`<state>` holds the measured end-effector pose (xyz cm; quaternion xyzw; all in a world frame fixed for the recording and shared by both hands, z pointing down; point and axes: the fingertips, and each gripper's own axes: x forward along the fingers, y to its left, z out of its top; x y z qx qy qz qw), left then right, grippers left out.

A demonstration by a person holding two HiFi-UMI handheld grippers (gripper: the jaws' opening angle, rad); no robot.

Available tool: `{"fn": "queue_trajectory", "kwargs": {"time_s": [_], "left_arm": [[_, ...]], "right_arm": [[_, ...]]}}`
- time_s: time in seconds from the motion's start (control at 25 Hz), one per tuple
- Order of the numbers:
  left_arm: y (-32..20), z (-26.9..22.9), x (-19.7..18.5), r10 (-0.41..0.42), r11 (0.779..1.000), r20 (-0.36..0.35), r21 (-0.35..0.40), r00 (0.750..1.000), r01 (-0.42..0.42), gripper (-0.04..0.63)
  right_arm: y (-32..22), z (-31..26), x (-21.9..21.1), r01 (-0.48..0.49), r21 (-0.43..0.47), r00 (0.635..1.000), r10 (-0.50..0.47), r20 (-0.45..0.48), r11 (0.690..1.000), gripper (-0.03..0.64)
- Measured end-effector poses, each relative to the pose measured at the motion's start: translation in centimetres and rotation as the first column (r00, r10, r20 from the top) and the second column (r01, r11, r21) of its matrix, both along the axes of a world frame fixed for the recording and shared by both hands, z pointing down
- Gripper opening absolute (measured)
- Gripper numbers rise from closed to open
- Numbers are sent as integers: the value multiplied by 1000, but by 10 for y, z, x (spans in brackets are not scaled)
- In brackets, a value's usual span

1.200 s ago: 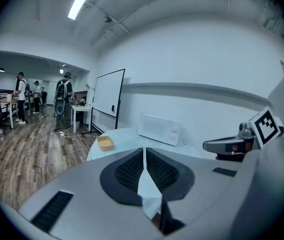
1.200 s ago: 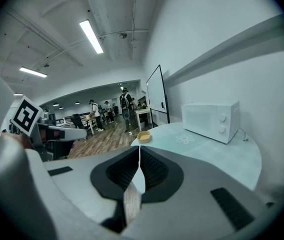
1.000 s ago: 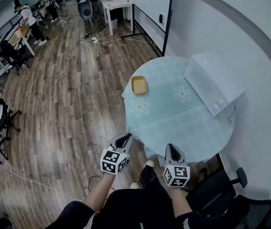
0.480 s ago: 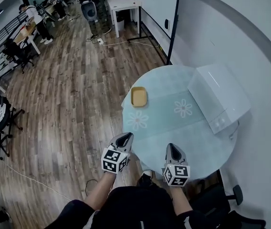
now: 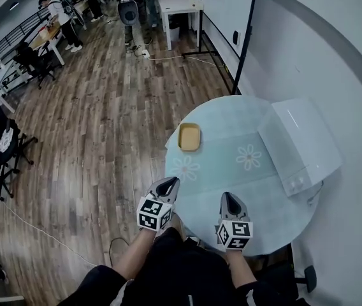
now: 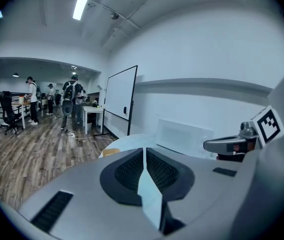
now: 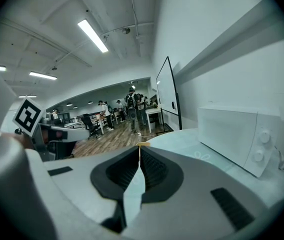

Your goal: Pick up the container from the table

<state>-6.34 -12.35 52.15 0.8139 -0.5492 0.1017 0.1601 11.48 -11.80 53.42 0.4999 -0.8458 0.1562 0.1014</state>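
Note:
A small yellow container [image 5: 189,137] sits on the round table [image 5: 232,190] with its pale blue flowered cloth, near the far left edge. It peeks out as a yellow sliver [image 6: 111,152] in the left gripper view and just above the jaws [image 7: 143,145] in the right gripper view. My left gripper [image 5: 168,185] hangs at the table's near left edge, jaws shut and empty. My right gripper [image 5: 231,200] is over the near part of the table, also shut with nothing in it. Both are well short of the container.
A white microwave [image 5: 302,145] stands on the table's right side against the wall. A whiteboard [image 5: 229,5] stands beyond the table. Wooden floor [image 5: 92,126] lies to the left, with desks, chairs and people [image 5: 57,14] far off. A cable [image 5: 47,234] runs on the floor.
The view has shifted forward: the table and container now lie closer below me and more to the right. Both grippers kept their pose in the frame, jaws shut throughout.

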Motion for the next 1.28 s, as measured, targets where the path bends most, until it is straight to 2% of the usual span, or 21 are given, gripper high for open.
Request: {"fn": "queue_trajectory", "kwargs": {"time_s": [0.32, 0.8, 0.92, 1.28], "left_arm": [[-42, 3, -11, -3, 1000, 4, 2, 1000, 3, 31], [-148, 20, -51, 38, 999, 12, -16, 999, -37, 38], [-176, 29, -63, 40, 999, 13, -28, 999, -40, 101], [-239, 77, -82, 40, 991, -13, -127, 999, -41, 209]], "right_arm": [[-35, -1, -12, 18, -3, 1000, -18, -9, 1000, 25], [-110, -1, -38, -56, -32, 998, 55, -24, 998, 25], [-125, 1, -45, -76, -37, 997, 75, -29, 996, 25], [-151, 10, -48, -136, -73, 990, 132, -53, 988, 25]]}}
